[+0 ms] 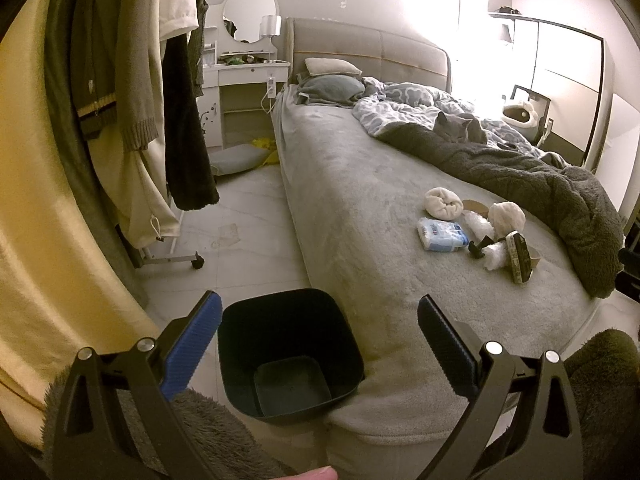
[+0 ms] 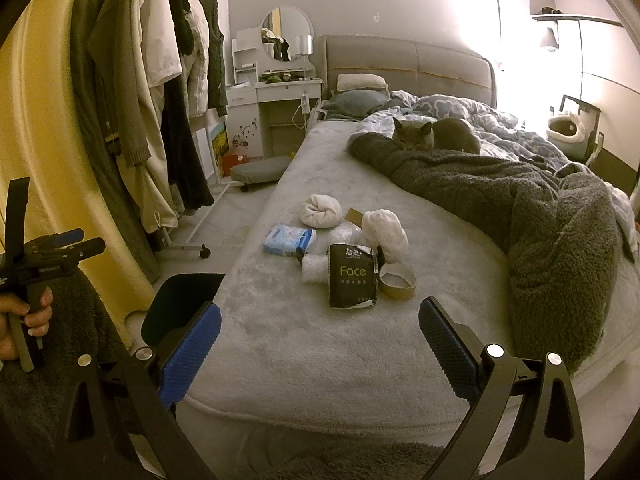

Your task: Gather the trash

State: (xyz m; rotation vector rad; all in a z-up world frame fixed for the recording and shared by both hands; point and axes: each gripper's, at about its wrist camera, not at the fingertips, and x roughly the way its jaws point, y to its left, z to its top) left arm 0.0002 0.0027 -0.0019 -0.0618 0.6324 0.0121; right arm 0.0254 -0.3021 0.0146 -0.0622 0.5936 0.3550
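Observation:
A pile of trash lies on the bed (image 2: 304, 352): a black "Face" tissue pack (image 2: 353, 280), a tape roll (image 2: 397, 280), a blue-white tissue pack (image 2: 289, 240), crumpled white wads (image 2: 321, 210) and bubble wrap (image 2: 316, 270). The pile also shows in the left wrist view (image 1: 476, 232). A dark empty bin (image 1: 290, 360) stands on the floor at the bed's near corner; its rim shows in the right wrist view (image 2: 180, 300). My left gripper (image 1: 320, 320) is open above the bin. My right gripper (image 2: 320, 328) is open and empty, short of the pile.
A grey cat (image 2: 432, 136) lies on the duvet beside a dark grey blanket (image 2: 540, 216). A wheeled clothes rack (image 1: 132, 120) with hanging coats stands left of the bed. A white vanity (image 1: 248, 68) is at the back. A yellow curtain (image 1: 36, 240) hangs at the left.

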